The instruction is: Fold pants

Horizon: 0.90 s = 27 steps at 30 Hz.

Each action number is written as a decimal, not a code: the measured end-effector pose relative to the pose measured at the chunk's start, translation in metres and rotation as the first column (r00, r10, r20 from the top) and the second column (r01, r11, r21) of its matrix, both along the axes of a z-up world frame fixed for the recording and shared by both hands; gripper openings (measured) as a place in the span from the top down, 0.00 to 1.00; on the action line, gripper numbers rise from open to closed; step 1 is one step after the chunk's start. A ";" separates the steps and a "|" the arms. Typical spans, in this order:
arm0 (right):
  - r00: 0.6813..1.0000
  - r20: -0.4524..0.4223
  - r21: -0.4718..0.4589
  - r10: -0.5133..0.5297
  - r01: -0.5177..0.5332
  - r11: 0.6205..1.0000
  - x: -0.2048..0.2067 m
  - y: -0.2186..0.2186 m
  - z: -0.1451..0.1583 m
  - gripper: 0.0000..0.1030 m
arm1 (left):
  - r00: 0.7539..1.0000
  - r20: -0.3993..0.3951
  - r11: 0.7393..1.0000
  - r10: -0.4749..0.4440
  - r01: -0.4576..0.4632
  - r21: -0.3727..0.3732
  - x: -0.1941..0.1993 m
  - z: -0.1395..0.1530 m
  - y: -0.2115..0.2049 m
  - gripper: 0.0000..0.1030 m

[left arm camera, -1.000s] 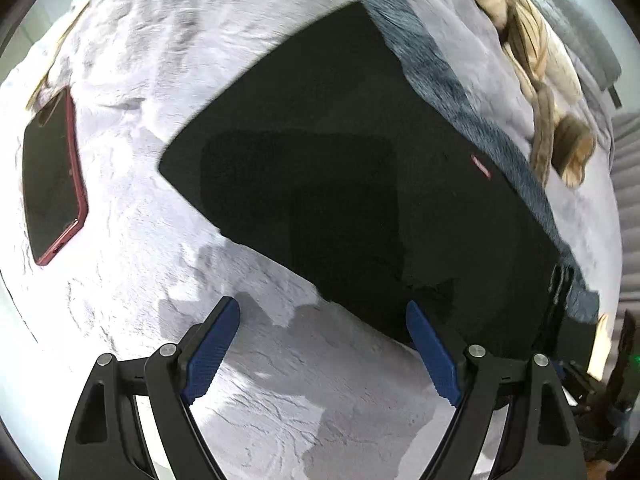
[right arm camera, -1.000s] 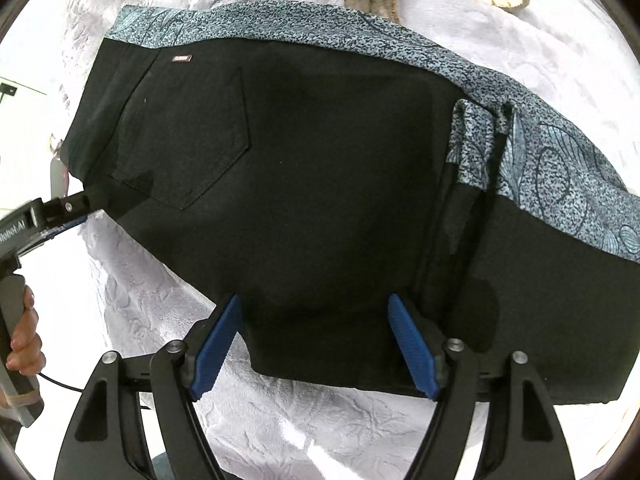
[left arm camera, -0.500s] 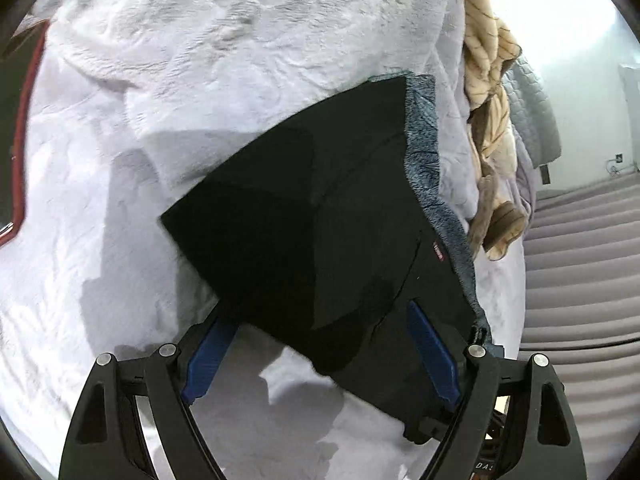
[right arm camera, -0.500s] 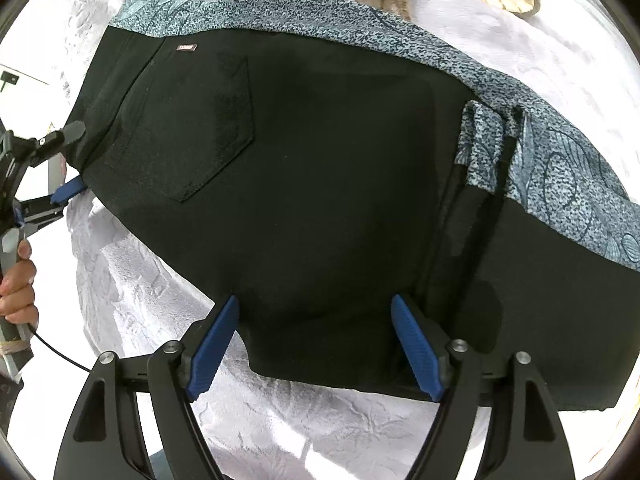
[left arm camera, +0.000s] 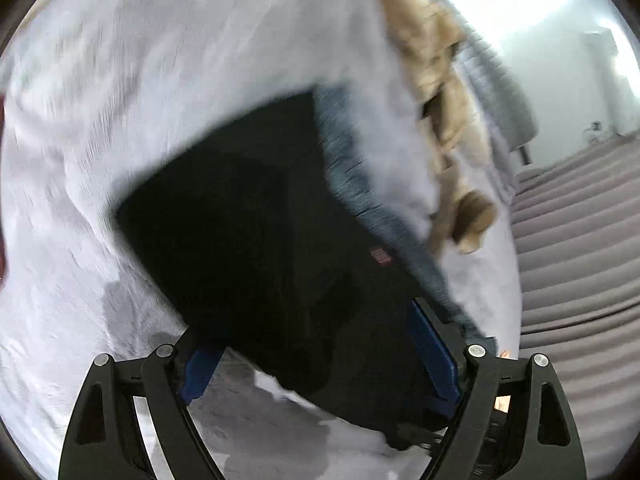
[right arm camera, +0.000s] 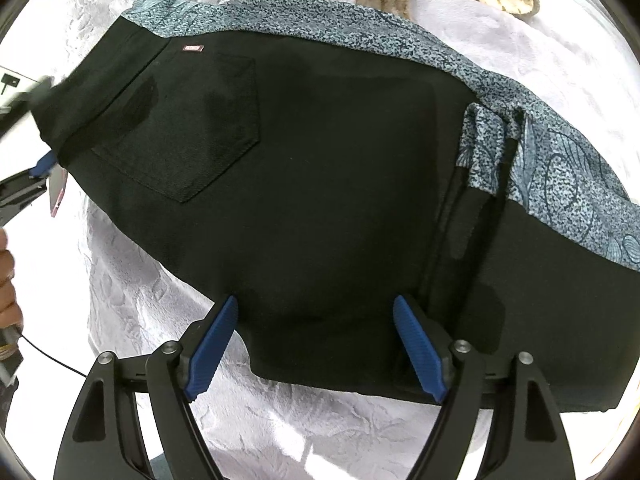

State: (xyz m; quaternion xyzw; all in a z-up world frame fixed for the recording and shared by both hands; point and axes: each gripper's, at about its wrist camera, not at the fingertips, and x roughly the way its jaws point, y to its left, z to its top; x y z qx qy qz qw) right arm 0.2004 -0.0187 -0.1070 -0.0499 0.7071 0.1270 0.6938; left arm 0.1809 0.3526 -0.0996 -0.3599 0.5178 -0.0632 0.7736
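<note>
We find the left tongs have moved onto the pants; the hem edge now sits between their open jaws and has lifted off the bed.

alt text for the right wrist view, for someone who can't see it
Black pants with a blue patterned waistband lie on a white blanket. The open right claw straddles their near edge; the left claw is at their far-left end.
</note>
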 end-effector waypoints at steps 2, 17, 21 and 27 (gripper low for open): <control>1.000 0.007 0.011 -0.002 0.002 1.000 0.002 0.000 0.006 0.19 | 0.998 -0.058 1.000 0.012 -0.011 0.017 0.003 -0.013 0.001 0.17; 0.999 -0.037 0.330 0.028 -0.014 0.944 0.116 0.059 0.125 0.19 | 0.942 0.004 0.587 -0.335 0.205 0.783 -0.012 0.039 -0.116 0.62; 0.967 -0.154 0.338 0.203 -0.141 0.930 0.146 0.136 0.111 0.18 | 0.927 -0.017 0.488 -0.375 0.213 0.847 -0.018 0.038 -0.133 0.62; 0.850 -0.296 0.231 0.436 -0.379 0.896 0.147 0.246 0.072 0.18 | 0.932 -0.025 0.471 -0.362 0.206 0.858 -0.011 0.037 -0.139 0.62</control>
